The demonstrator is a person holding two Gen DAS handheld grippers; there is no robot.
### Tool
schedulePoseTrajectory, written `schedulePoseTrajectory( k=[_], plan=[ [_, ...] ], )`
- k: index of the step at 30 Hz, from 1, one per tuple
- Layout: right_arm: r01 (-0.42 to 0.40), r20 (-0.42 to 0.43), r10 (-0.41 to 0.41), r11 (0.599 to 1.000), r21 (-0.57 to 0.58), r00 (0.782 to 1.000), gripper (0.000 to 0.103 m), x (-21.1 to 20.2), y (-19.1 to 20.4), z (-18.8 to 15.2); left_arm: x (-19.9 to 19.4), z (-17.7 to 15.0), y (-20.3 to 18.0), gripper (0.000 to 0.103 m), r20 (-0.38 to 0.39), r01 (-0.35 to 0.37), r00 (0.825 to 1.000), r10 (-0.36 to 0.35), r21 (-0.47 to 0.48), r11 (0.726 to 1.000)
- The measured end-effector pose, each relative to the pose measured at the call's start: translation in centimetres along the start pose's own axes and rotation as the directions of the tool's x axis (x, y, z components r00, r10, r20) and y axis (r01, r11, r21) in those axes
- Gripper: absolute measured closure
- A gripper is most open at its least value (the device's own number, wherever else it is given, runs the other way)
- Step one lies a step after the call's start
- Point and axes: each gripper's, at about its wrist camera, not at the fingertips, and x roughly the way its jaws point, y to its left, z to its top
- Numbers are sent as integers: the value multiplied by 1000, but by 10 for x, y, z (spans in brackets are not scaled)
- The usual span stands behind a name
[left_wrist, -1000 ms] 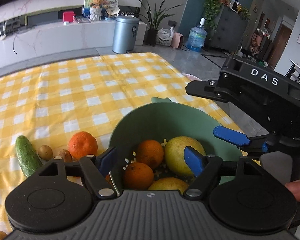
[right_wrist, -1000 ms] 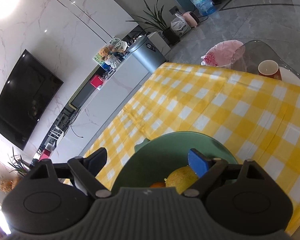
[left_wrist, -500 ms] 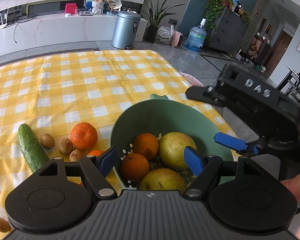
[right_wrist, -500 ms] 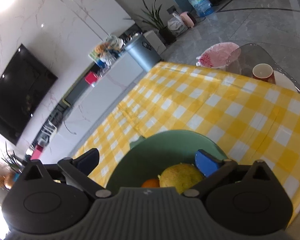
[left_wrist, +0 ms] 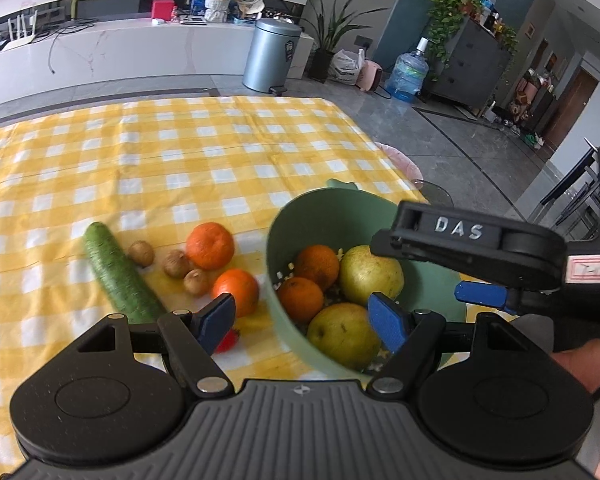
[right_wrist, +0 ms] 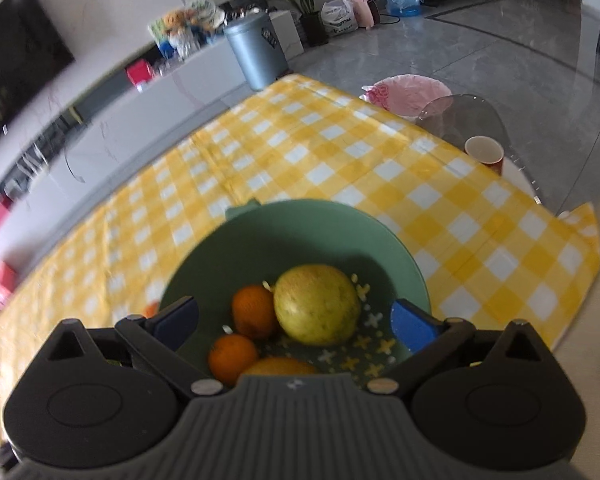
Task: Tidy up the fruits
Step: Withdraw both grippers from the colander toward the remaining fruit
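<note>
Tablecloth: yellow-and-white checked tablecloth (left_wrist: 220, 152) carries the bowl and all loose produce.
Bowl: round green plastic bowl (left_wrist: 296, 220), the landmark; it holds two yellow-green pears (left_wrist: 371, 272) and two small oranges (left_wrist: 317, 266).
Left gripper: black left gripper with blue pads (left_wrist: 300, 320) hovers over the bowl's near rim, fingers spread wide, holding nothing.
Right gripper: black right gripper with blue pads (right_wrist: 296, 326) hangs above the bowl, fingers apart and empty.
Cucumber: long green cucumber (left_wrist: 118, 276) lies well left of the bowl.
Loose oranges: two oranges (left_wrist: 210, 245) lie just left of the bowl.
Brown fruits: three small brown round fruits (left_wrist: 176, 263) sit between the cucumber and the loose oranges.
</note>
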Motion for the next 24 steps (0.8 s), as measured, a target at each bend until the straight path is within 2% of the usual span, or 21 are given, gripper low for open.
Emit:
schedulePoseTrajectory(
  k=[4, 10, 19, 24],
  plan=[
    [0, -26, -1, 997, -72, 1000, 4, -5, 14, -5, -21, -3, 13, 14, 9, -28, 1000, 28, -25, 999],
    [-71, -46, 64, 981, -178, 997, 4, -18, 47, -17, -56, -5, 40, 14, 31, -67, 997, 70, -94, 993],
    [-198, -66, 186, 921, -336, 980, 5, -47, 95, -42, -89, -17, 77, 14, 22, -106, 993, 112, -191, 976],
    [-228, -44, 229, 900, -372, 973, 16, -58, 108, -53, -95, -23, 95, 14, 32, -100, 993, 110, -230, 968]
  ],
)
